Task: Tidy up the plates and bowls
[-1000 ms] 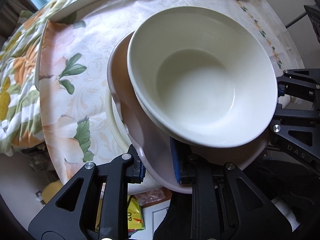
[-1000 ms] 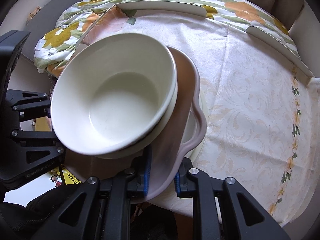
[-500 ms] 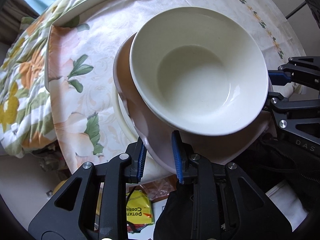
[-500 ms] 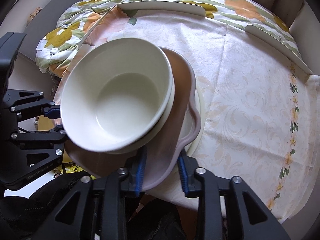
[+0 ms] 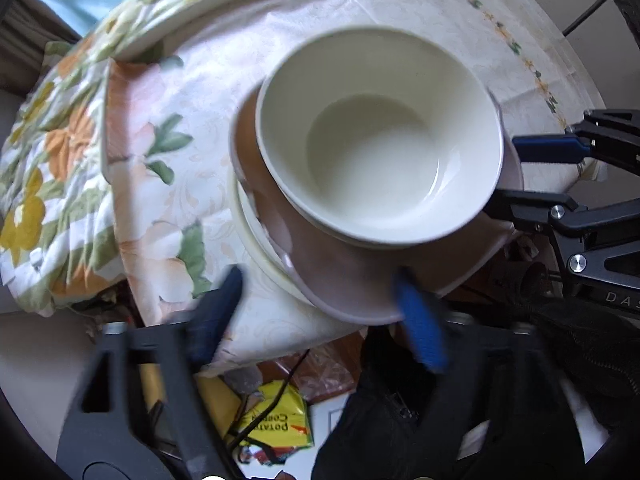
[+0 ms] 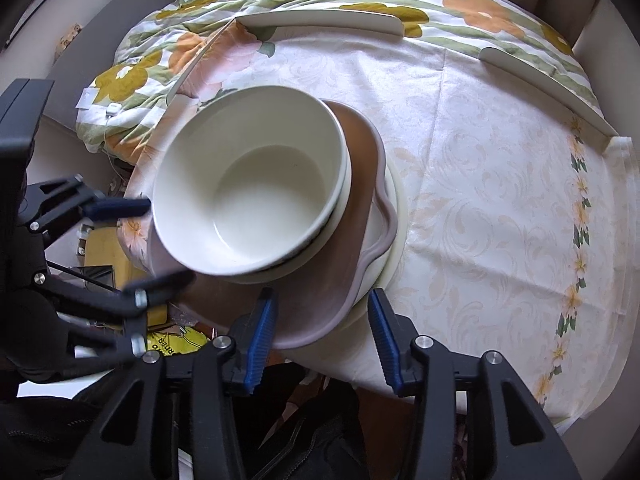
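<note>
Both tools have just been opening and let go of the pink plate (image 6: 344, 276) they pinched a second ago. Left tool (image 5: 320, 312) gapes wide, blurred; right tool (image 6: 320, 336) stands partly open astride the rim, pads clear. White bowl (image 6: 256, 192) sits stacked on that plate at the bench (image 6: 480, 200) edge.

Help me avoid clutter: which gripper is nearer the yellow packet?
Left. The left gripper hangs over the yellow packet; the right gripper sits farther round the pink plate, whose rim lies between both just-opening jaws.
</note>
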### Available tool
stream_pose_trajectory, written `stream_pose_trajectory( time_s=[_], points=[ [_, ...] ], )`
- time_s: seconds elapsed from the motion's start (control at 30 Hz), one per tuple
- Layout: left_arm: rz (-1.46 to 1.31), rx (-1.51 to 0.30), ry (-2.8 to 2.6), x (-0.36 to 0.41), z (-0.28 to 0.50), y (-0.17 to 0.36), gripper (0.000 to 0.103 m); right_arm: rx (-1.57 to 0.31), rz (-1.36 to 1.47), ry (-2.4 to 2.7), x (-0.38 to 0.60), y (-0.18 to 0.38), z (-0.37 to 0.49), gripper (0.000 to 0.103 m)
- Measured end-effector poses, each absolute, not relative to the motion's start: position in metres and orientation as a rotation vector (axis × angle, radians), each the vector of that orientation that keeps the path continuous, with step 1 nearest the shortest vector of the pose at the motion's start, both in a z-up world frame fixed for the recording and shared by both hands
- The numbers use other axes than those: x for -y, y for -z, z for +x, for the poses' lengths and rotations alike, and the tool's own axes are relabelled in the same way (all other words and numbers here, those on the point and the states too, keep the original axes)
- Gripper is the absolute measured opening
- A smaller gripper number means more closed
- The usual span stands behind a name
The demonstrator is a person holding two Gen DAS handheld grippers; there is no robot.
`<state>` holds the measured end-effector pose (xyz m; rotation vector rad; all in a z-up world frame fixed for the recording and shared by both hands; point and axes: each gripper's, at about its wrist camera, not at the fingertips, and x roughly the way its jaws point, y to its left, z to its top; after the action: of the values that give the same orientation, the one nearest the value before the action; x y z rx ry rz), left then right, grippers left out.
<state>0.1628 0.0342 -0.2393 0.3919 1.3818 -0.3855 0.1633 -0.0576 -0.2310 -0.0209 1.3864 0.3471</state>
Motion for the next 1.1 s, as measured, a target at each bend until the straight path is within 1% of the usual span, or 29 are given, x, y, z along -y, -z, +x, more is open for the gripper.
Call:
stream_pose_trajectory(
  time_s=[0.1, 0.27, 0.37, 0.47, 0.53, 0.57, 0.6, 0.67, 0.7, 0.73, 0.83, 0.97, 1.1],
  points=[
    [0.355, -1.371, 0.413, -0.038, 0.159, 0.229, 0.093, -1.369, 0.001, -0.33, 0.059, 0.222, 0.157, 0.047],
    [0.294, -1.328, 0.399, -0.05, 0.144, 0.216, 0.093, -1.334, 0.04, -0.296, 0.062, 0.211, 0.144, 0.048],
    [0.261, -1.255, 0.369, -0.054, 0.129, 0.195, 0.093, -1.287, 0.044, -0.278, 0.063, 0.198, 0.13, 0.048],
    [0.212, -1.14, 0.327, -0.057, 0.108, 0.161, 0.093, -1.201, 0.033, -0.265, 0.066, 0.171, 0.111, 0.048],
    [0.175, -1.042, 0.291, -0.059, 0.089, 0.135, 0.093, -1.125, 0.043, -0.253, 0.072, 0.148, 0.094, 0.06],
    [0.155, -0.985, 0.271, -0.06, 0.077, 0.12, 0.093, -1.081, 0.045, -0.246, 0.076, 0.137, 0.086, 0.077],
    [0.133, -0.925, 0.252, -0.06, 0.065, 0.105, 0.093, -1.024, 0.048, -0.235, 0.081, 0.123, 0.073, 0.091],
    [0.095, -0.835, 0.225, -0.06, 0.043, 0.079, 0.093, -0.951, 0.049, -0.209, 0.089, 0.101, 0.054, 0.095],
    [0.077, -0.781, 0.207, -0.06, 0.028, 0.065, 0.097, -0.923, 0.048, -0.194, 0.094, 0.091, 0.045, 0.096],
    [0.069, -0.741, 0.189, -0.059, 0.019, 0.055, 0.103, -0.881, 0.051, -0.173, 0.099, 0.079, 0.033, 0.096],
    [0.063, -0.599, 0.145, -0.057, -0.019, 0.027, 0.103, -0.754, 0.037, -0.116, 0.11, 0.048, 0.001, 0.097],
    [0.057, -0.53, 0.127, -0.053, -0.05, 0.011, 0.103, -0.634, 0.026, -0.047, 0.118, 0.023, -0.032, 0.097],
    [0.046, -0.486, 0.103, -0.051, -0.073, 0.004, 0.103, -0.575, 0.037, -0.014, 0.125, 0.012, -0.053, 0.097]
  ],
)
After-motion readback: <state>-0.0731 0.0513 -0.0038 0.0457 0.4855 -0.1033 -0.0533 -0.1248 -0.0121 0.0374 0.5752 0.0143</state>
